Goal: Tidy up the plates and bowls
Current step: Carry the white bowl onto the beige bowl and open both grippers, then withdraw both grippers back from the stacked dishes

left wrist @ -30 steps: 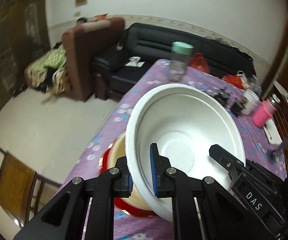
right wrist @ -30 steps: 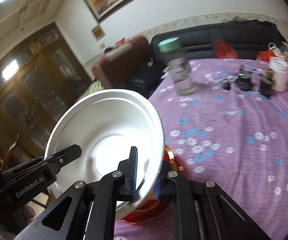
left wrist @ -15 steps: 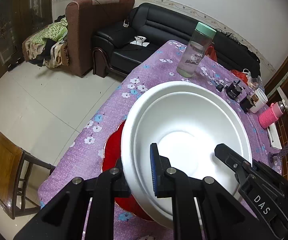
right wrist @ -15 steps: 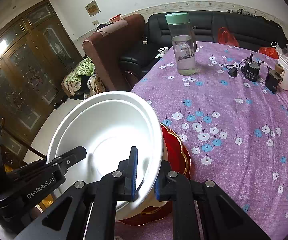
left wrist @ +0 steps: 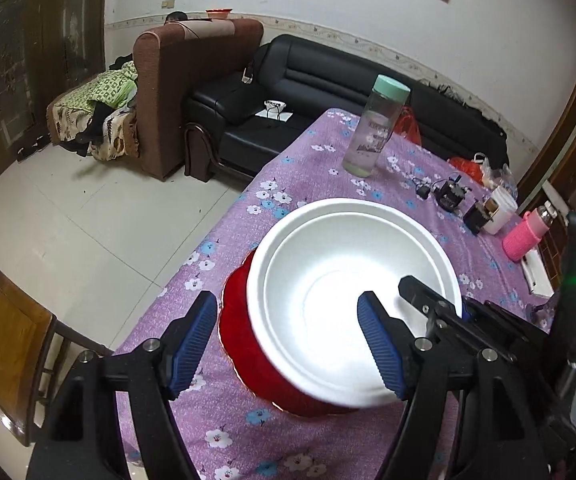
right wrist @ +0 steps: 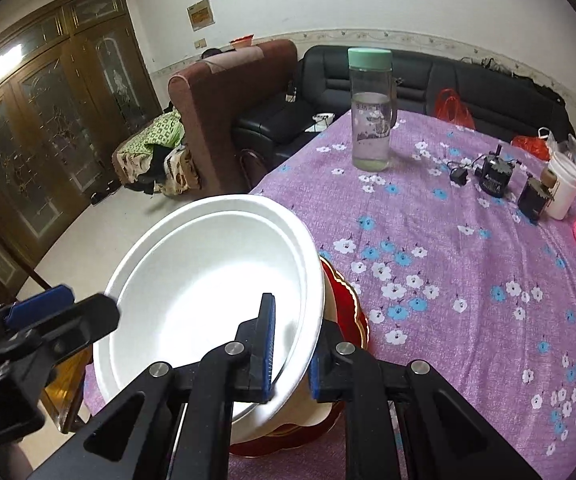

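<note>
From the right wrist we see the right gripper [right wrist: 290, 354] clamped on the white foam bowl's [right wrist: 192, 300] rim. The left wrist alone shows the left gripper [left wrist: 284, 344] spread wide, straddling that bowl above the red plate [left wrist: 240, 344]

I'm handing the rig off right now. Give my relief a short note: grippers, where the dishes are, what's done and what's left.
Left gripper: open, one finger outside the white bowl, one inside, not gripping.
Right gripper: shut on the bowl's near rim.
The bowl sits nested on another dish on the red plate at the table corner.
Done: bowl stacked on the pile.
Left: open the right gripper and pull both back. No other plates or bowls show in either view.
</note>
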Motion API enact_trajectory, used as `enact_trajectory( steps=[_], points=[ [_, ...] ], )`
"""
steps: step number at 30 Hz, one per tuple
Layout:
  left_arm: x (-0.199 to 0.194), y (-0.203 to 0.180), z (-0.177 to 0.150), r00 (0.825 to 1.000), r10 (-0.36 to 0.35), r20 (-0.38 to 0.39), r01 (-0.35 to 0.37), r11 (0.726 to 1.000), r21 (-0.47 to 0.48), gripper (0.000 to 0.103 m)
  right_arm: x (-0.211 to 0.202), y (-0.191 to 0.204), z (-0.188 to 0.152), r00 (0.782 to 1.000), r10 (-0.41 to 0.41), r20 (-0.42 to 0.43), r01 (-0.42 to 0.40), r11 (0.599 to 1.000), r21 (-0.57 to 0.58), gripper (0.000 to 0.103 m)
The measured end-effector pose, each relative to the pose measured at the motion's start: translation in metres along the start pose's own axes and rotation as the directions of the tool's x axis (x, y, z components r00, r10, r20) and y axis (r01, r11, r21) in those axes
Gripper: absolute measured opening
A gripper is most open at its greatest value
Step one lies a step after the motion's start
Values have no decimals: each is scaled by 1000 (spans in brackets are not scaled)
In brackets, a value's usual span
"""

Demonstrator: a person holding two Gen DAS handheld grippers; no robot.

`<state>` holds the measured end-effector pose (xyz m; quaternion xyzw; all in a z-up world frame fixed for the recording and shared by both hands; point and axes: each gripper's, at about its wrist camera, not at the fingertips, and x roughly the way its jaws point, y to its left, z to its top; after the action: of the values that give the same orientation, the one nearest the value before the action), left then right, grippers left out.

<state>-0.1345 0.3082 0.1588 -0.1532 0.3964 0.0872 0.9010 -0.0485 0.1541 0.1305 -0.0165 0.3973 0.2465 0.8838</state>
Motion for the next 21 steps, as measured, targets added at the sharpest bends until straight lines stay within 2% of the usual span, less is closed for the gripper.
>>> enact_trajectory(
  steps=[2, 4, 6, 12, 17, 21],
  points=[
    [-7, 1, -5, 1000, -3, 22, 3, 1000, -2, 72, -5, 2, -1, 999, -12, 32, 12, 1000, -15, 29],
    [-13, 1, -9, 999, -8, 42, 9, 1000, -6, 72, -11, 6, -3, 998, -11, 67, 13, 1000, -29, 58],
    [-21, 1, -13, 997, -12, 72, 13, 1000, -16, 72, -21, 10, -6, 991, -28, 131, 34, 998, -43, 67],
    [-40, 0, -23, 989, 6, 147, -1, 999, -32, 74, -37, 4, -7, 979, -38, 199, 42, 999, -15, 68],
    [-58, -13, -42, 958, 84, 276, -83, 996, -17, 82, -45, -21, -20, 973, -75, 217, 63, 996, 63, 68],
    [-61, -21, -51, 945, 95, 314, -94, 995, -19, 84, -38, -40, -30, 983, -65, 171, 44, 991, 123, 68]
  ],
)
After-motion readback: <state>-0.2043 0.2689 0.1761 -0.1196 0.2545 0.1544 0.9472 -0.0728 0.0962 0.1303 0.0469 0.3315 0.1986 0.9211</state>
